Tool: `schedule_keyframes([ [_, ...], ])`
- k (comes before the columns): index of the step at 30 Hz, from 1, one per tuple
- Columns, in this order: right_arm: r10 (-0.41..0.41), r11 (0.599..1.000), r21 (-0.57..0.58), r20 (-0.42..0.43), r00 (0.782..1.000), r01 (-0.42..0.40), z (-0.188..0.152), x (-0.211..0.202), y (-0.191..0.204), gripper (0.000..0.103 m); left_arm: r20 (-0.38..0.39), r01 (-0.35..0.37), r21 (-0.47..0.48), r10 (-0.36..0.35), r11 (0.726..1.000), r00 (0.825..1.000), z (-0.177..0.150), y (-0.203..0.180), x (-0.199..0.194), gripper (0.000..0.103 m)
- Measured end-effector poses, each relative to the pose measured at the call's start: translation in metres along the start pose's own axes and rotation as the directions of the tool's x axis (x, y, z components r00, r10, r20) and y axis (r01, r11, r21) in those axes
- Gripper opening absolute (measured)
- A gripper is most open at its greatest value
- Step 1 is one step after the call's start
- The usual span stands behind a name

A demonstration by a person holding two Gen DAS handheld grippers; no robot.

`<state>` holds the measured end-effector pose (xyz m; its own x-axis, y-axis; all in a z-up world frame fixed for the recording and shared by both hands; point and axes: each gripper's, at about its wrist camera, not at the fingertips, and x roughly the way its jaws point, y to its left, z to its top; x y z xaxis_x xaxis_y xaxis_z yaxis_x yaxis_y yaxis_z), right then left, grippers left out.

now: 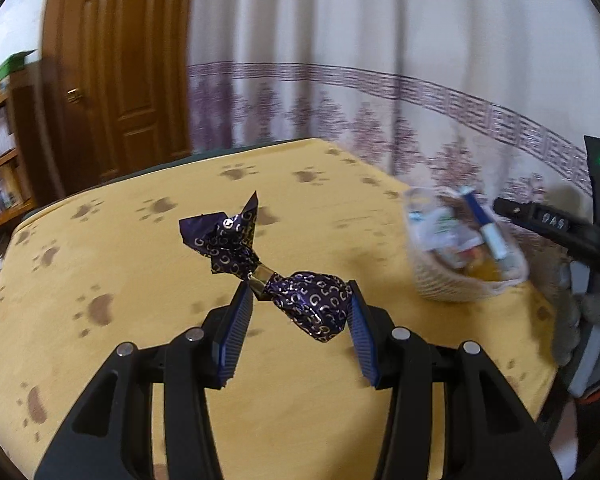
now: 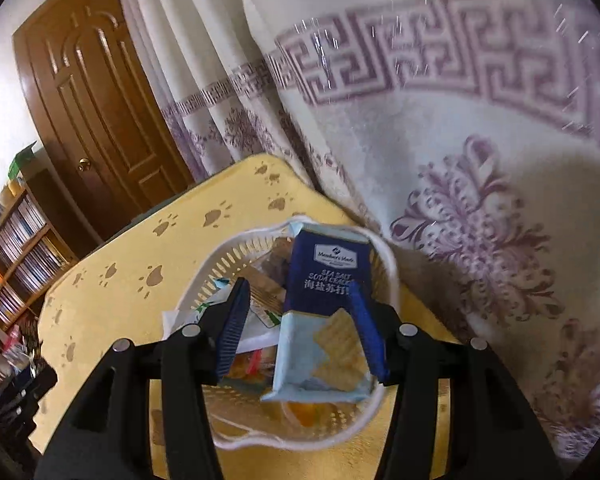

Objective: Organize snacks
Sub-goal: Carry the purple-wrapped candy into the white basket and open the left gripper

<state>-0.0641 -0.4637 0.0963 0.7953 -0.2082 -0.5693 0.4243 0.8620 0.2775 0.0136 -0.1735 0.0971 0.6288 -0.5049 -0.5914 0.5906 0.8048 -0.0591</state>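
From the left wrist view, a purple foil-wrapped candy [image 1: 300, 280] is seen clamped between the blue pads [image 1: 236, 336] of the left gripper [image 1: 300, 312], lifted clear of the yellow paw-print tablecloth [image 1: 140, 272]. The twisted foil tail is pointed toward 11 o'clock, and the round body is pressed against the right-hand pad. A white basket [image 1: 460, 280] of snacks is found at 2 o'clock from the candy, well apart from it and blurred. The right gripper [image 1: 556, 228] is glimpsed at the 3 o'clock edge, just beside the basket.

From the right wrist view, the right gripper [image 2: 300, 320] is held over the basket [image 2: 384, 256], its jaws partly parted. A blue cracker pack [image 2: 324, 312] is stood on end in the basket between the pads; the right-hand pad lies against its edge, while a gap is left at the other pad. Whether the pack is gripped cannot be told. Other wrappers [image 2: 256, 332] are piled beneath, at 9 o'clock from the pack. A patterned curtain [image 2: 460, 160] is hung behind the table.
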Motion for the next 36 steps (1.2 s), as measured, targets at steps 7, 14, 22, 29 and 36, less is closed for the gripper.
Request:
schedule_keyframes([
  [7, -0.035, 0.997, -0.066, 0.087, 0.996, 0.041, -0.021, -0.038, 0.005, 0.053, 0.016, 0.152, 0.089, -0.154, 0.984, 0.988, 0.031, -0.064, 0.023, 0.048],
  [14, -0.042, 0.997, -0.062, 0.097, 0.994, 0.048, -0.042, -0.053, -0.004, 0.053, -0.009, 0.269, 0.115, -0.270, 0.956, 0.963, 0.052, -0.106, 0.056, 0.048],
  [22, -0.049, 0.997, -0.062, 0.071, 0.996, 0.053, -0.055, -0.052, -0.011, 0.053, -0.020, 0.301, 0.134, -0.301, 0.944, 0.953, 0.050, -0.128, 0.084, 0.076],
  [29, -0.040, 0.998, -0.050, 0.039, 0.998, 0.042, -0.065, -0.045, -0.015, 0.053, -0.034, 0.260, 0.103, -0.258, 0.960, 0.966, 0.045, -0.111, 0.086, 0.077],
  [36, -0.036, 0.998, -0.055, 0.031, 0.999, 0.037, -0.070, -0.047, -0.008, 0.069, -0.007, 0.126, 0.117, -0.126, 0.985, 0.992, 0.051, -0.098, 0.072, 0.095],
])
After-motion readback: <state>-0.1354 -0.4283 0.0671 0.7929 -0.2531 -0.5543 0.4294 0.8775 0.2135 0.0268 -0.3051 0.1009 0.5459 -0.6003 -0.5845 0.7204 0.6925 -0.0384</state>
